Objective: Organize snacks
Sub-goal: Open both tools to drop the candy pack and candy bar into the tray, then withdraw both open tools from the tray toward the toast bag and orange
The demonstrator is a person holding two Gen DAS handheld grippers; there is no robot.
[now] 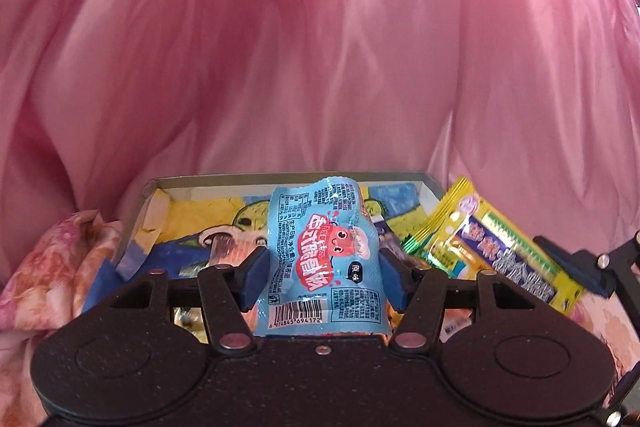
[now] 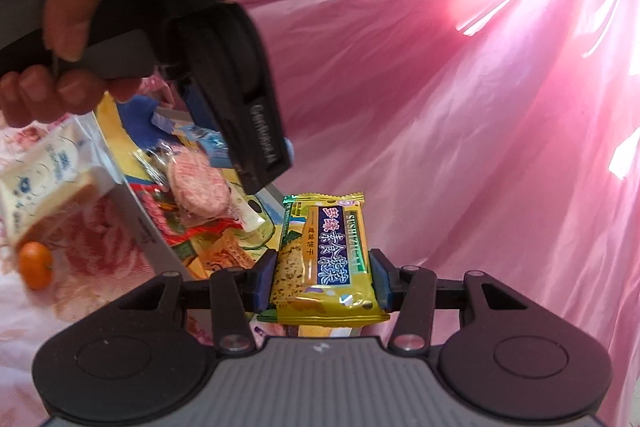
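My left gripper (image 1: pixel 325 277) is shut on a light blue snack packet (image 1: pixel 324 259) with a red cartoon face, held above a shallow cardboard box (image 1: pixel 144 195) with a painted yellow and blue lining. My right gripper (image 2: pixel 323 281) is shut on a yellow biscuit packet (image 2: pixel 324 259), held at the box's right side; that packet also shows in the left wrist view (image 1: pixel 492 247). In the right wrist view the left gripper (image 2: pixel 224 75) and the hand holding it hang over the box (image 2: pixel 160 247), which holds a clear-wrapped pink round snack (image 2: pixel 196 187) and several other packets.
Pink shiny fabric (image 1: pixel 320 47) rises behind and to the right of the box. A flowered cloth (image 2: pixel 80 267) lies under the box. On it, left of the box, are a small orange (image 2: pixel 36 265) and a white bread packet (image 2: pixel 44 179).
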